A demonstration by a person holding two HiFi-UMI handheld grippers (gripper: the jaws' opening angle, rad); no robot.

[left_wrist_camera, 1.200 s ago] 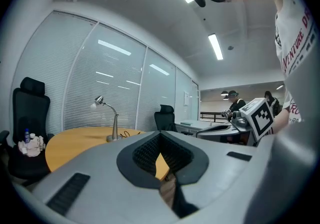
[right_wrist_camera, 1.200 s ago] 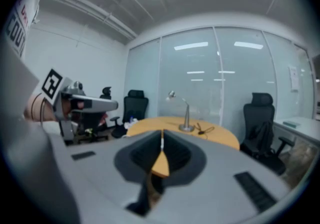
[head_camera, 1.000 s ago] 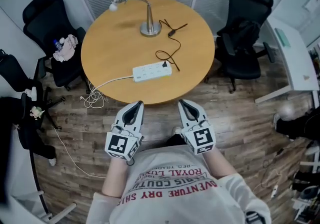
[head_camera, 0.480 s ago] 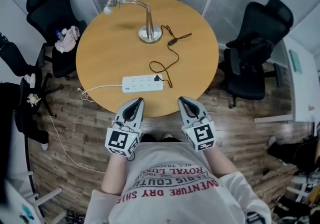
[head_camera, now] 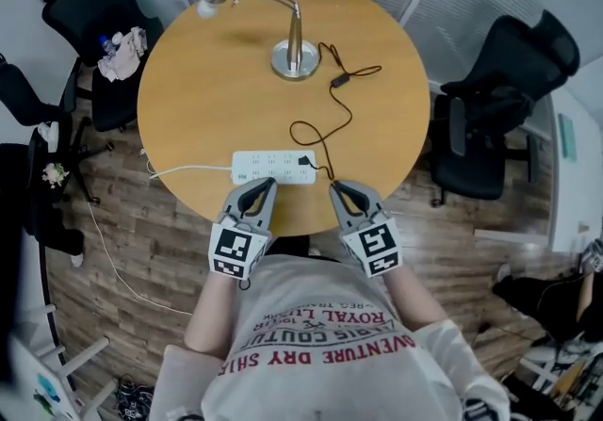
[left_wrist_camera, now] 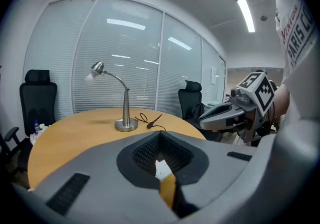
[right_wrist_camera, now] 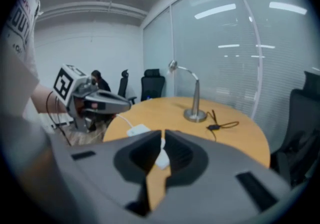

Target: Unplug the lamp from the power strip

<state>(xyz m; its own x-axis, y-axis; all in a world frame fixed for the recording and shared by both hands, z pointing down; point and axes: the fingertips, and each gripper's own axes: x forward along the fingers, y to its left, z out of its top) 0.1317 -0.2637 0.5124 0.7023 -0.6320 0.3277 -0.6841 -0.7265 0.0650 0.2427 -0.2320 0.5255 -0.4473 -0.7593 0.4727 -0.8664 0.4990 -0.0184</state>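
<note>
Holds the left gripper (head_camera: 259, 186) at the near rim of the round wooden table (head_camera: 207, 80), jaws closed tip to tip with nothing between them. Holds the right gripper (head_camera: 341, 189) just to its right, apart from it, jaws likewise pressed together and empty (only table and a sliver of white showing through the gap behind the tips). Just ahead of both sets of tips, flat on the table and untouched: the white power strip (head_camera: 274, 167), lying crosswise, mostly in front of the left gripper. At the strip's end nearer the right gripper, plugged in, a black plug (head_camera: 304, 162). From there a thin black cord (head_camera: 325, 118), looping and running away from the grippers. Well beyond the strip, straight ahead between the two grippers, the lamp (head_camera: 294, 47), upright on a round metal base, neck bent over toward the left gripper's side. Off the strip's far-left end, a white cable (head_camera: 188, 170) trailing over the table edge toward the floor. Black office chairs (head_camera: 499, 108) on either side of the table, well apart from both grippers
</note>
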